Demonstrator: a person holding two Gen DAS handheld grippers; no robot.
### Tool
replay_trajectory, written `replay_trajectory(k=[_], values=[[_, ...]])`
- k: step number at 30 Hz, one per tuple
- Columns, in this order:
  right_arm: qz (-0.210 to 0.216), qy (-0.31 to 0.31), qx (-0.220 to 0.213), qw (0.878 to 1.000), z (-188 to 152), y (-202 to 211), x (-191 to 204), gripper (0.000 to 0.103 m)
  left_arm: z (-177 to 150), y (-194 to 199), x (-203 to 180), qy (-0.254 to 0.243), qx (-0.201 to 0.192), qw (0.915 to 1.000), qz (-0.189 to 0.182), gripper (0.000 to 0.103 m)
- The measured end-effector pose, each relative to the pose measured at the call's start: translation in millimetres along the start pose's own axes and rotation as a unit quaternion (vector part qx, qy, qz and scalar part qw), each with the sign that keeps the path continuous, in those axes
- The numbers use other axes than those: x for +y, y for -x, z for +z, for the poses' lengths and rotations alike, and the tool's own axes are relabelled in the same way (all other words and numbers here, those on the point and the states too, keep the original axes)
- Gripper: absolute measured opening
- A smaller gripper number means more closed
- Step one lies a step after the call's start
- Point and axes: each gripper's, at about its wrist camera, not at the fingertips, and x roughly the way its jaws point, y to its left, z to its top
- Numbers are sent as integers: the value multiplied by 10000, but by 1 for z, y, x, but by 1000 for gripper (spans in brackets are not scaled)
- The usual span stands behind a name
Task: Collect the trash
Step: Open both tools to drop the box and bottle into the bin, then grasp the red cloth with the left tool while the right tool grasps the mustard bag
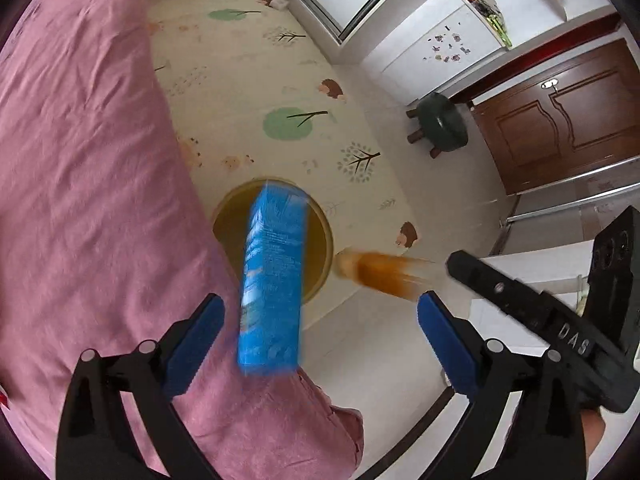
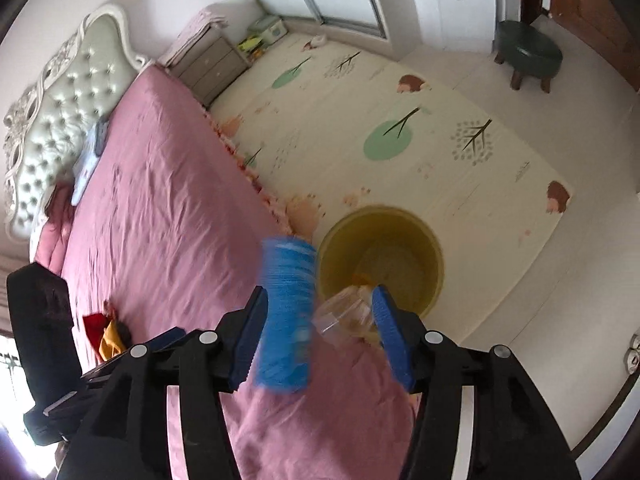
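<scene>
A blue box, blurred, hangs loose between the wide-apart blue pads of my left gripper, touching neither, right over a yellow bin on the floor beside the bed. A clear bottle with orange liquid is blurred just right of the bin, off the black fingertip of the right gripper. In the right wrist view the bottle lies between the pads of my right gripper, close to the right pad and above the bin. The blue box shows next to the left pad.
The pink bed fills the left side, with red and yellow items lying on it. A patterned play mat covers the floor. A green stool stands by a brown door. A nightstand is by the headboard.
</scene>
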Motion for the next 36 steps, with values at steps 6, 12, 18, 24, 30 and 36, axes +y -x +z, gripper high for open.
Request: replay_trajectory(k=[6, 12, 18, 24, 30, 36], values=[[81, 50, 7, 10000, 7, -1, 7, 54, 1, 7, 10, 78, 6, 9997, 214, 97], [338, 417, 208, 9983, -4, -9, 45, 54, -14, 33, 41, 282, -31, 9988, 391, 97], [582, 903, 409, 9934, -28, -13, 102, 54, -38, 69, 76, 427, -240, 9971, 586, 97], [762, 1354, 612, 9860, -58, -17, 159, 54, -65, 110, 115, 707, -524, 9935, 720, 97], [939, 1900, 886, 9733, -99, -28, 221, 54, -104, 148, 168, 1169, -728, 9862, 918, 97], [1065, 2323, 1147, 9600, -141, -42, 270, 54, -145, 179, 226, 1629, -855, 9759, 1176, 97]])
